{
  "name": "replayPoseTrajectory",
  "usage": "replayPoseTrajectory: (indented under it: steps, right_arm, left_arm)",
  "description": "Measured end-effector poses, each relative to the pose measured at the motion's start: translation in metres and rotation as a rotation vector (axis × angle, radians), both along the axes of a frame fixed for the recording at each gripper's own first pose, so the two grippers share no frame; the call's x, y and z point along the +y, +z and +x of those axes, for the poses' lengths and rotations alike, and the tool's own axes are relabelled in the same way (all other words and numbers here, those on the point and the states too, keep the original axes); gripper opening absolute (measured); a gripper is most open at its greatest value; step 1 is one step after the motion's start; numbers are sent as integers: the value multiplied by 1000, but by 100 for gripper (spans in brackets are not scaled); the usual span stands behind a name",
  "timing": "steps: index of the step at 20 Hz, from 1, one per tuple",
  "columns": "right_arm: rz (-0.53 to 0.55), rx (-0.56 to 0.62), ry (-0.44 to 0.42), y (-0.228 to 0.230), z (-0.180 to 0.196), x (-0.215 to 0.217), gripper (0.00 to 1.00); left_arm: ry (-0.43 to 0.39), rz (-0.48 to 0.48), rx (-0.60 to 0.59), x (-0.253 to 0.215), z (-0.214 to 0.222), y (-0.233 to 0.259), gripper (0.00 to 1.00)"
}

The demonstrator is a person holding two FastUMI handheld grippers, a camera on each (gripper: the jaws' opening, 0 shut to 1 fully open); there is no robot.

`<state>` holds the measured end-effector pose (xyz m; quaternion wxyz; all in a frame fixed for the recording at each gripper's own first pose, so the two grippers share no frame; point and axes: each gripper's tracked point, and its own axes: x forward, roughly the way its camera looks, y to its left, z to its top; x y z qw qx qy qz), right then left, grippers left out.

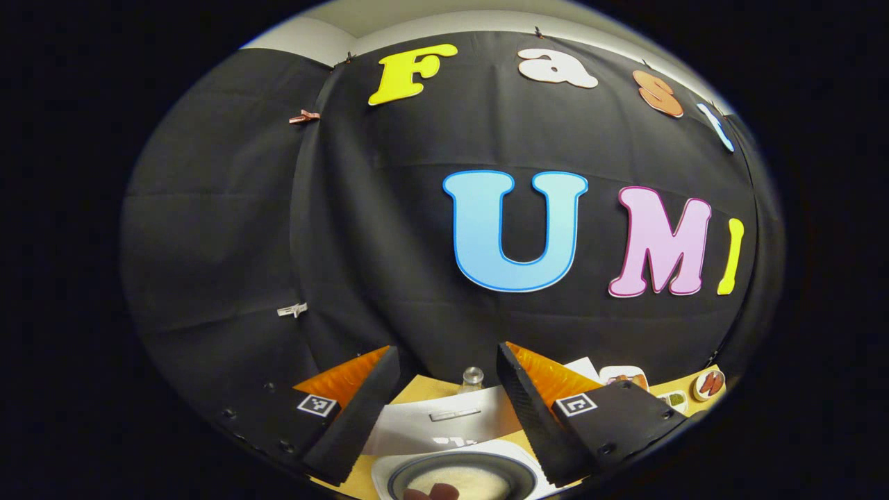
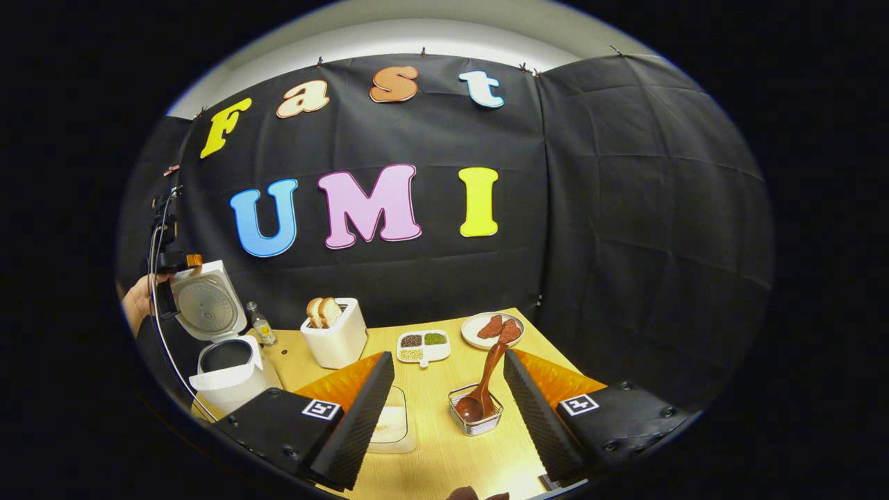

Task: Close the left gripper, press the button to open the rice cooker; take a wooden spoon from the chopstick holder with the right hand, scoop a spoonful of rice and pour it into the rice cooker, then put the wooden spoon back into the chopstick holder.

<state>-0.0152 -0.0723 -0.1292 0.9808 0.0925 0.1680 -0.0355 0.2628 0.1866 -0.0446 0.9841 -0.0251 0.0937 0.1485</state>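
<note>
Standing at the bench's (image 2: pixel 444 444) left edge in the right gripper view: rice cooker (image 2: pixel 229 371), lid raised, with a hand (image 2: pixel 137 300) just beside the lid; then small bottle (image 2: pixel 259 323), toaster (image 2: pixel 337 335) holding bread, divided dish (image 2: pixel 424 346), clear rice container (image 2: pixel 392 420), chopstick holder (image 2: pixel 476 410) with the wooden spoon (image 2: pixel 484 384) leaning in it (bowl down), and a plate (image 2: pixel 492 328) near the far edge. Right gripper (image 2: pixel 448 410) spread wide, holding nothing, the holder between its fingers but well ahead. Left gripper (image 1: pixel 444 410) likewise agape and empty, above the cooker's open pot (image 1: pixel 462 476).
</note>
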Motion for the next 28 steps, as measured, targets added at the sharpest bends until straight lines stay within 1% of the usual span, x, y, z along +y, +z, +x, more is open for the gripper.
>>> replayPoseTrajectory:
  steps: [3, 6, 8, 11, 13, 15, 19, 23, 26, 28]
  right_arm:
    - [9, 6, 27, -1, 0, 1, 98]
    - [-12, -5, 50, 2, -3, -1, 98]
    - [-24, -2, 75, 1, -9, 2, 98]
    - [-29, 5, 103, 3, -13, 6, 99]
    - [-29, -1, 112, 5, -13, 8, 98]
    - [-25, 3, 126, 5, -13, 13, 98]
    - [-7, 8, 161, 2, -11, 31, 98]
    - [-9, 17, 204, -3, -12, 49, 99]
    - [-9, 16, 218, -3, -12, 54, 98]
    - [-1, 15, 217, -3, -10, 55, 99]
  left_arm:
    - [21, -14, 40, -21, -28, -16, 99]
    - [34, 27, 77, -39, -52, -32, 99]
    - [35, 27, 104, -49, -65, -48, 98]
    - [44, -41, 159, -58, -81, -81, 96]
    - [52, -90, 195, -63, -91, -104, 97]
    - [42, -114, 219, -70, -99, -121, 98]
    - [33, -82, 238, -79, -108, -146, 99]
    - [24, -81, 299, -88, -119, -174, 99]
    - [13, -63, 324, -94, -125, -192, 99]
    - [12, -53, 317, -97, -127, -195, 99]
